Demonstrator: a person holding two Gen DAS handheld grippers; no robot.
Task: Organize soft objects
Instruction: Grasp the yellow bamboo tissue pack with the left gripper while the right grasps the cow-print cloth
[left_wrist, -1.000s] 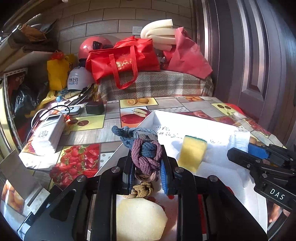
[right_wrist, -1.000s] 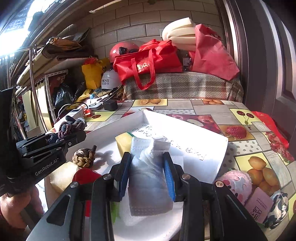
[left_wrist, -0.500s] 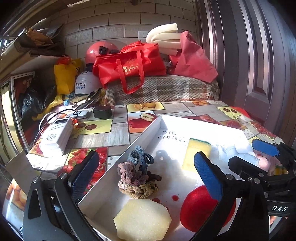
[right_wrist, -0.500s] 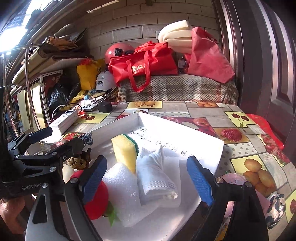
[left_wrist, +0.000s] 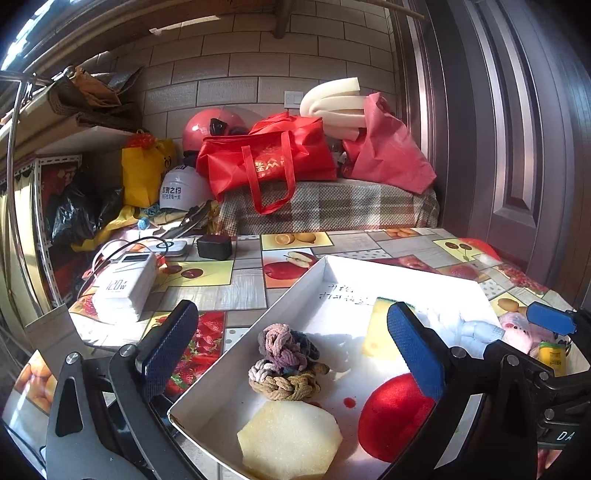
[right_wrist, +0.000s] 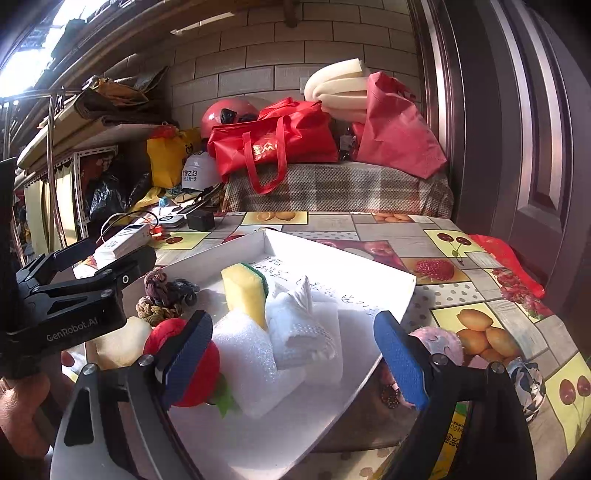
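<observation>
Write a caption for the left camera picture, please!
Open left gripper hovers over a white tray holding knotted hair ties, yellow sponge, red plush fruit.

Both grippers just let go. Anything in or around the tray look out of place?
One thing: a pink plush toy sits on the table beside the white tray, not in it. The hair ties, sponge and cloth lie inside.

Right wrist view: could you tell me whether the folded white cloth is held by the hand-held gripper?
No, the folded white cloth lies in the white tray, fingers wide apart.
</observation>
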